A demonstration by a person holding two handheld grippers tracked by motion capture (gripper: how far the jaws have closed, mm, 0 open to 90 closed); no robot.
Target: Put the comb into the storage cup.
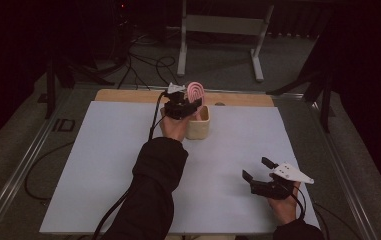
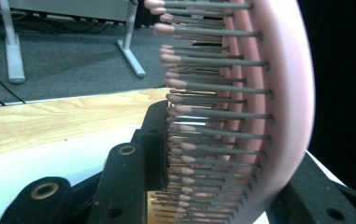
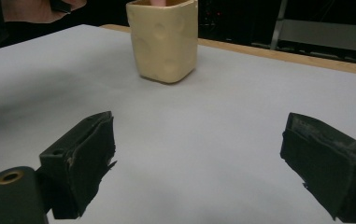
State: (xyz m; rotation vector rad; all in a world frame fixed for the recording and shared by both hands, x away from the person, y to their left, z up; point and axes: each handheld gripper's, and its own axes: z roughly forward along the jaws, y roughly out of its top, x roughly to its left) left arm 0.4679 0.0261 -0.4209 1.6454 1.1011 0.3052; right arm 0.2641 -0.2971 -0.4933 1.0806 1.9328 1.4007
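A pink hairbrush point(image 1: 196, 92) with grey pink-tipped bristles point(image 2: 203, 116) stands upright in a cream square cup point(image 1: 198, 123) near the table's far edge. My left gripper point(image 1: 184, 107) is shut on the hairbrush just above the cup's rim; one black jaw presses into the bristles, the other lies against the pink back point(image 2: 285, 93). My right gripper point(image 1: 257, 169) rests open at the front right of the white sheet with nothing between its jaws. In the right gripper view the cup point(image 3: 164, 39) stands ahead, well beyond the gripper point(image 3: 203, 165).
A white sheet point(image 1: 103, 165) covers the wooden table point(image 1: 128, 95), whose bare strip shows at the far edge. Metal rails run along both table sides. Grey stand legs point(image 1: 218, 30) and cables lie on the floor behind.
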